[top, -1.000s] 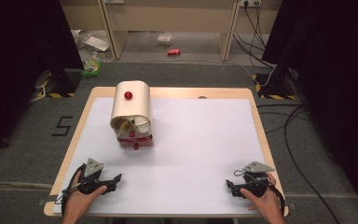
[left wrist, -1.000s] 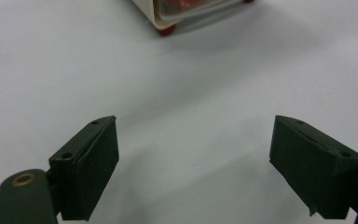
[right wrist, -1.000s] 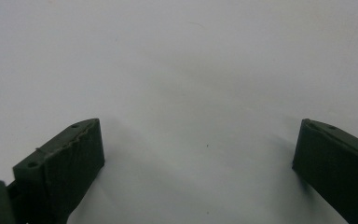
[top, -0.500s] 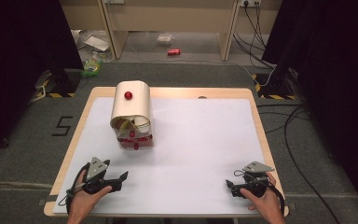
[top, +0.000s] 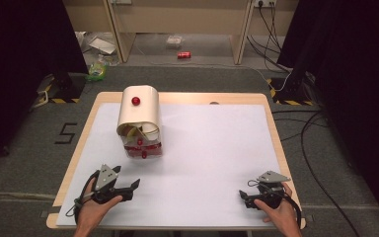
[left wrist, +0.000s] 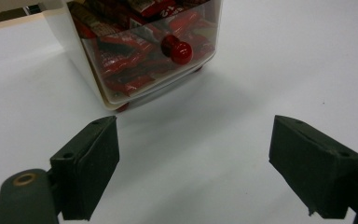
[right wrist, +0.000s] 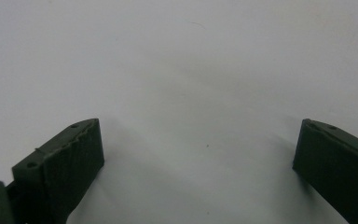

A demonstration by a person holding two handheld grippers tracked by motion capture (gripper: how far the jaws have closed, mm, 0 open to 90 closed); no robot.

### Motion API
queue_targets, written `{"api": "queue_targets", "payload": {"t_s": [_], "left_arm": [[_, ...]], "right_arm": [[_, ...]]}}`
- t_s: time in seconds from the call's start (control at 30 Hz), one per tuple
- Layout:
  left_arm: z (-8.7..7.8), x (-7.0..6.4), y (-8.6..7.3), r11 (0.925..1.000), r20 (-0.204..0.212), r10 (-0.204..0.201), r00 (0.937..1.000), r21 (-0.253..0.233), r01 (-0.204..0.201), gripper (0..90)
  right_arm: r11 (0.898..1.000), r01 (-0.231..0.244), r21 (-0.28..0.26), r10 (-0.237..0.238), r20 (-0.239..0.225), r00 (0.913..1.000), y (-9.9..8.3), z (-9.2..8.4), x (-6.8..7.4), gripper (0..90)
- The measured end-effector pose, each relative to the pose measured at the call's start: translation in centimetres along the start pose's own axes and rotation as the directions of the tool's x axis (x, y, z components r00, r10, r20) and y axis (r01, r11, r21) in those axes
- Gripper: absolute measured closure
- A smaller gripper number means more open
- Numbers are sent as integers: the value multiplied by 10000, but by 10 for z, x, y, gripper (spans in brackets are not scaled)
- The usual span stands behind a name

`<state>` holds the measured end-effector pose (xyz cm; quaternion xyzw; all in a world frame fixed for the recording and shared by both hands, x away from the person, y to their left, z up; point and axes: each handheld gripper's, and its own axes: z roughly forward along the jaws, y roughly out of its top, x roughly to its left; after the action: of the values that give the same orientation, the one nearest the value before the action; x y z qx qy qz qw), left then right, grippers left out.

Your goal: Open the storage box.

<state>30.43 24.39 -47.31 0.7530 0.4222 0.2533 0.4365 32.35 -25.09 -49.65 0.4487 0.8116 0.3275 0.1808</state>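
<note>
Right, table (top: 217,148): white sheet over a wooden top, and the landmark on it is the cream box.
Cream box (top: 139,111): standing on the far left part of the table, rounded lid up with a red knob (top: 136,100) on top.
Clear drawer (left wrist: 144,51): at the box's near face, packed with red wrappers, a second red knob (left wrist: 177,48) jutting from its front towards the left gripper.
Left gripper (top: 132,186): nearer the person than the box and just off its front, jaws spread wide and holding nothing; in its own view the drawer sits ahead between them, apart from both.
Right gripper (top: 242,197): well away from the box, at the table's near right edge, jaws parted, bare white sheet between them.
</note>
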Motion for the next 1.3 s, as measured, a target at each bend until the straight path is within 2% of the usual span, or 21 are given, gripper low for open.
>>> {"api": "queue_targets", "payload": {"t_s": [0.4, 0.8, 0.97, 1.13, 1.23, 1.3], "left_arm": [[7, -6, 12, 9990, 144, 386, 9992, -247, -382, 157], [18, -12, 27, 9931, 163, 1053, 9943, -534, -1043, 161], [25, -12, 31, 9894, 94, 1308, 9914, -647, -1299, 164], [30, -11, 32, 9856, -5, 1595, 9872, -561, -1593, 166], [33, -12, 34, 9824, -39, 1781, 9840, -560, -1780, 167], [35, -12, 35, 9765, -138, 2062, 9784, -606, -2066, 167]], "right_arm": [[10000, -13, 13, 13, 6, 10000, 0, 0, 0, 18], [10000, 53, 11, -53, 21, 10000, 0, 0, 0, 16], [10000, 52, 10, -52, 9, 10000, 0, 0, 0, 15], [10000, 73, 8, -73, 21, 10000, 0, 1, 0, 14], [10000, 74, 8, -74, 22, 10000, 0, 1, 0, 14], [10000, 75, 10, -75, 23, 10000, 0, 1, 0, 14]]}}
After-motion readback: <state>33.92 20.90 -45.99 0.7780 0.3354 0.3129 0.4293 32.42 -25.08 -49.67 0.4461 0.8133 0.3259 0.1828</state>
